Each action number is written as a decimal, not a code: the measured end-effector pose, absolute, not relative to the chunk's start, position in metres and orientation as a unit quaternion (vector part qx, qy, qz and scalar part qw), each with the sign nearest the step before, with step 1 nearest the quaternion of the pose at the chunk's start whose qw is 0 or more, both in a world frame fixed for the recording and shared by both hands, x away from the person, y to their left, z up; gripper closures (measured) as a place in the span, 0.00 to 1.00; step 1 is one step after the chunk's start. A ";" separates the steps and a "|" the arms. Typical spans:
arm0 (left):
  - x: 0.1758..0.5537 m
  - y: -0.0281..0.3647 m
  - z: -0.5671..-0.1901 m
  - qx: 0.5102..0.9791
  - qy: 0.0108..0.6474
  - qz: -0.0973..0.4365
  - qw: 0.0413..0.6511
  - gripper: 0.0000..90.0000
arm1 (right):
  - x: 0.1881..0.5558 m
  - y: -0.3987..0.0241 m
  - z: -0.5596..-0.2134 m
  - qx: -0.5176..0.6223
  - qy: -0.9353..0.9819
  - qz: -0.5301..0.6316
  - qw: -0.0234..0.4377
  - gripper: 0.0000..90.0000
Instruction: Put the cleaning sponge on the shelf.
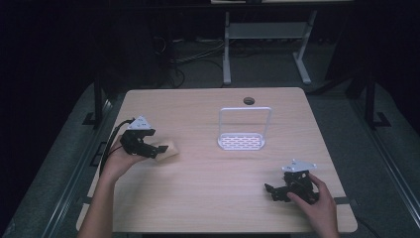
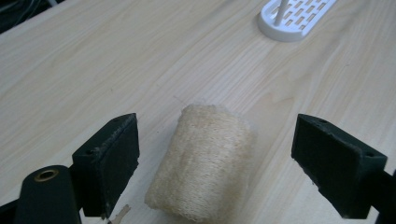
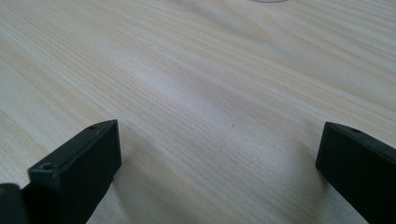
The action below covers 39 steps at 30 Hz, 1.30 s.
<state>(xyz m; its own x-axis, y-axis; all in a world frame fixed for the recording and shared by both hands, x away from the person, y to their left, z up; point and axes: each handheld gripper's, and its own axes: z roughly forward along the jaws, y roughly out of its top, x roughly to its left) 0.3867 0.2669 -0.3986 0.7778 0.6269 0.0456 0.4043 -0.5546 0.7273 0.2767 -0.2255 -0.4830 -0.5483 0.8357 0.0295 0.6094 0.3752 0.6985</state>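
On the worktop (image 1: 208,183), the loofah (image 2: 203,163) is straddled by the wide-apart left gripper (image 2: 215,158); if closed off-centre, it could probably be rolled away.

Lab-like workspace: bare wooden table (image 1: 213,193), dark surroundings, cables on floor (image 1: 198,57) (metal stand legs (image 1: 227,54) behind).

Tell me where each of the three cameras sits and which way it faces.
High view: above the person's side, looking forward and down on the table; both forearms, left gripper and right gripper show.
Left gripper view: rides the left gripper, looking past its open jaws at the loofah sponge and white rack.
Right gripper view: rides the right gripper, facing bare tabletop between open jaws.
Shared: the high and left gripper views both show sponge and rack.
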 end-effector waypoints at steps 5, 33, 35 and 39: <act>0.392 0.268 -0.404 0.868 0.296 0.146 0.371 0.16 | 0.277 -0.226 -0.483 0.445 0.812 0.339 0.167 0.00; 0.406 0.254 -0.438 0.900 0.276 0.121 0.314 0.16 | 0.277 -0.225 -0.483 0.445 0.812 0.339 0.167 0.00; 0.406 0.253 -0.439 0.902 0.275 0.119 0.312 0.16 | 0.277 -0.225 -0.483 0.445 0.812 0.338 0.167 0.00; 0.407 0.250 -0.443 0.904 0.276 0.112 0.306 0.16 | 0.277 -0.225 -0.483 0.445 0.812 0.338 0.167 0.00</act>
